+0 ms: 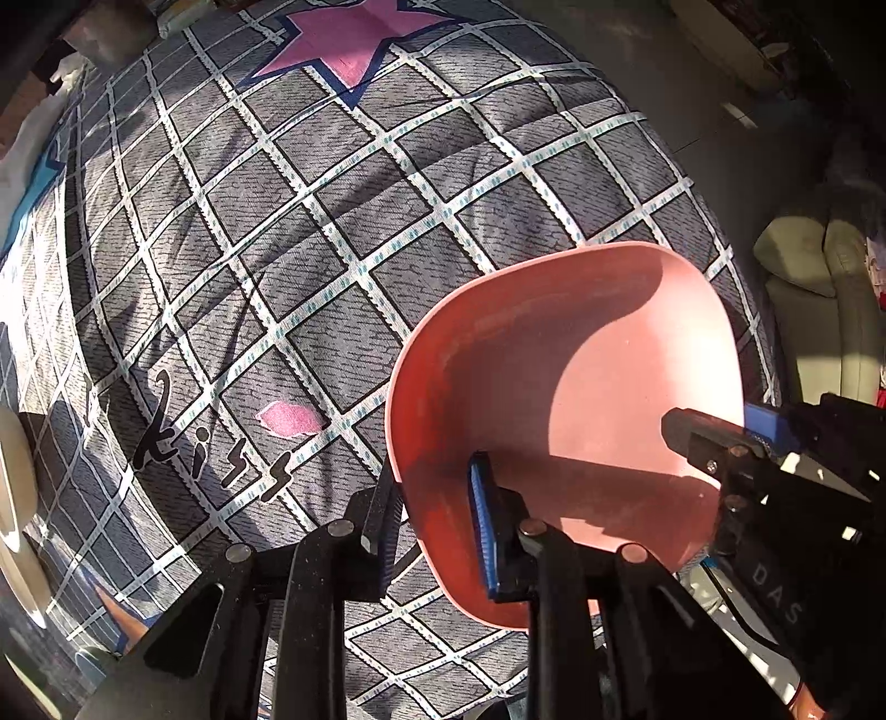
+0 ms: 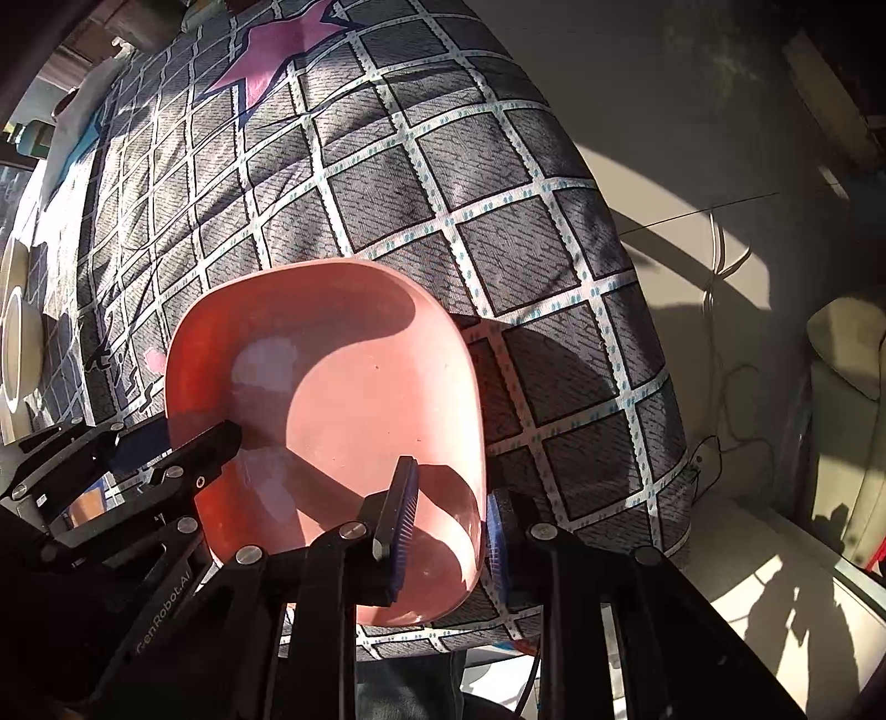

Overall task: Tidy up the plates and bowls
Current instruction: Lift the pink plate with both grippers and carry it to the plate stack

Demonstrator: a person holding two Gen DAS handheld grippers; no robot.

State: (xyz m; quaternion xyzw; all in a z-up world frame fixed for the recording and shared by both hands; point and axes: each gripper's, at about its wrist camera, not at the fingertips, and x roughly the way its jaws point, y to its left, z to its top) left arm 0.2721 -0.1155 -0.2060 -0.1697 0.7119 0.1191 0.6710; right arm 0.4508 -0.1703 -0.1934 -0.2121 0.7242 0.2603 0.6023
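Note:
A pink, rounded-square bowl (image 1: 581,376) (image 2: 354,399) rests on a grey checked cloth (image 1: 277,221) (image 2: 498,194). My left gripper (image 1: 432,487) is shut on the bowl's left rim, with one blue pad inside the bowl and the other finger outside. My right gripper (image 2: 451,487) is shut on the opposite rim in the same way, one pad inside and one outside. Each wrist view also shows the other gripper across the bowl: the right gripper (image 1: 714,418) and the left gripper (image 2: 183,437). The bowl is empty.
White dishes (image 1: 14,471) (image 2: 19,343) lie at the cloth's far left edge. The cloth carries a pink star (image 1: 354,39) at the far end. To the right the cloth drops off toward the floor (image 2: 692,183) and a cream seat (image 1: 819,310).

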